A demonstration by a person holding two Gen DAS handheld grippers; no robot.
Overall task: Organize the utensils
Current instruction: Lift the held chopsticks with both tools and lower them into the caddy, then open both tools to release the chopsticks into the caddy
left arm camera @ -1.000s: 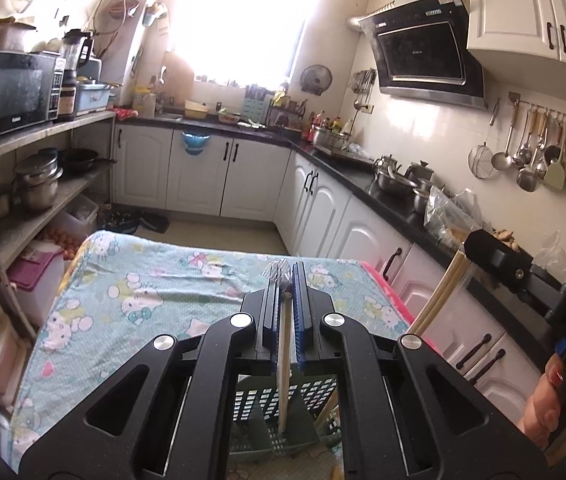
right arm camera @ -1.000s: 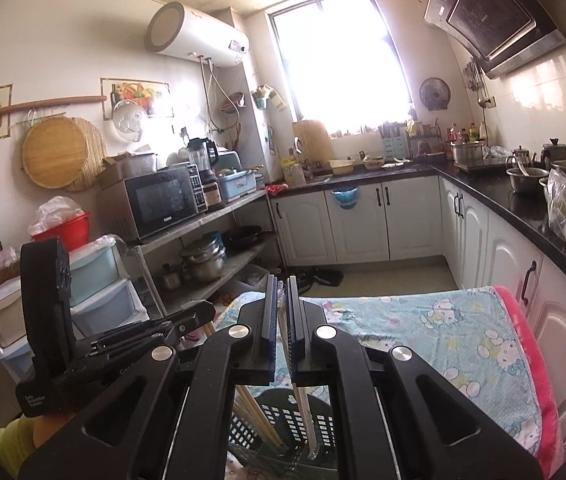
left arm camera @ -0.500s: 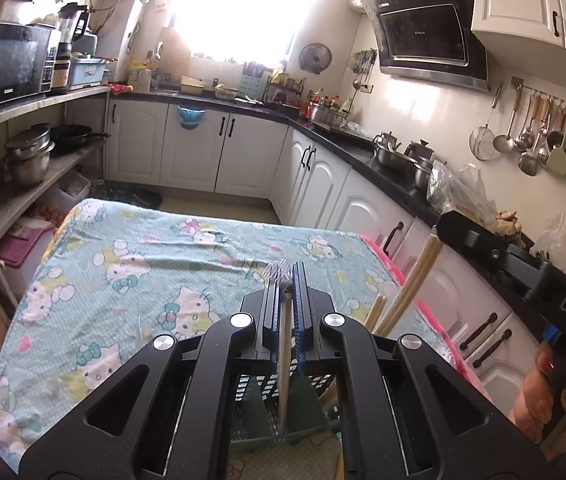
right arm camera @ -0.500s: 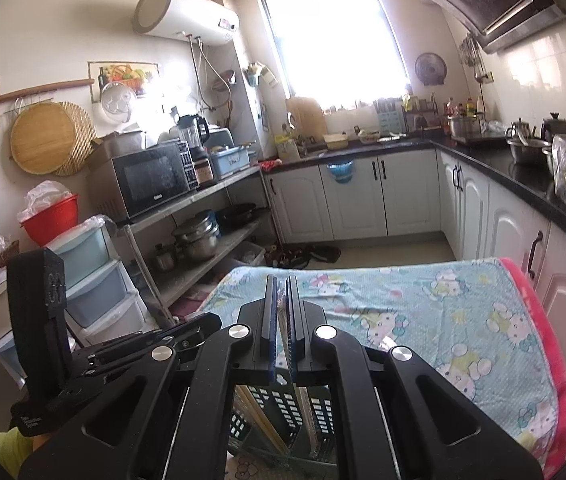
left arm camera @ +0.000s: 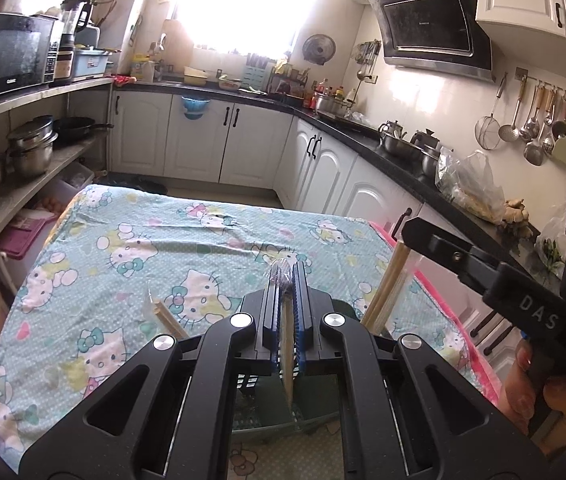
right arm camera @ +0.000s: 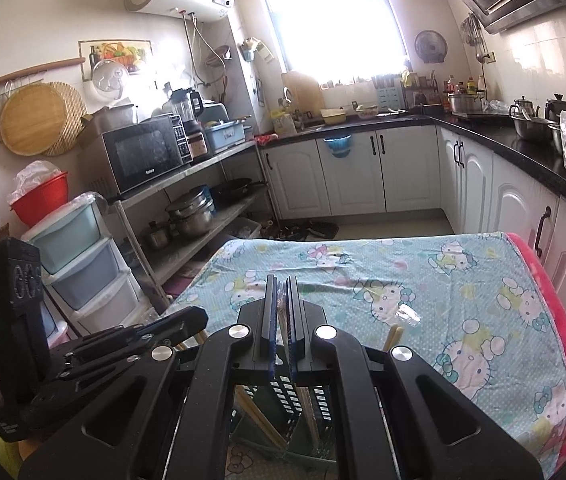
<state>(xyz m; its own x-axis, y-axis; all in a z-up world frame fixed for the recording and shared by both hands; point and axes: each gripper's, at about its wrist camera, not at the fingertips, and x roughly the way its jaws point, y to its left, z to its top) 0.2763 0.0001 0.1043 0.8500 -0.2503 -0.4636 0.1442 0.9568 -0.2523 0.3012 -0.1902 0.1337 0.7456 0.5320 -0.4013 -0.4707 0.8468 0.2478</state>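
Observation:
My left gripper (left arm camera: 284, 270) is shut on a pair of wooden chopsticks (left arm camera: 288, 364) in a clear wrapper. They hang down between the jaws into a green slotted utensil holder (left arm camera: 271, 426) at the near table edge. My right gripper (right arm camera: 281, 280) is shut on another wrapped pair of chopsticks (right arm camera: 281, 308), whose lower ends reach into the same holder (right arm camera: 319, 400). In the left wrist view the right gripper (left arm camera: 408, 233) comes in from the right with its chopsticks (left arm camera: 385, 296) slanting down. The left gripper (right arm camera: 197, 316) shows at the left in the right wrist view.
The table wears a light blue cartoon-cat cloth (left arm camera: 143, 248) with a pink edge (right arm camera: 551, 320). Two more wrapped chopstick pairs stick up by the holder, one (left arm camera: 165, 316) on its left and one (right arm camera: 393, 336) on its right. White cabinets, a black counter and a metal shelf surround the table.
Both grippers have come down toward the table, and each pair of chopsticks has sunk deeper into the green holder. Both grips stayed shut.

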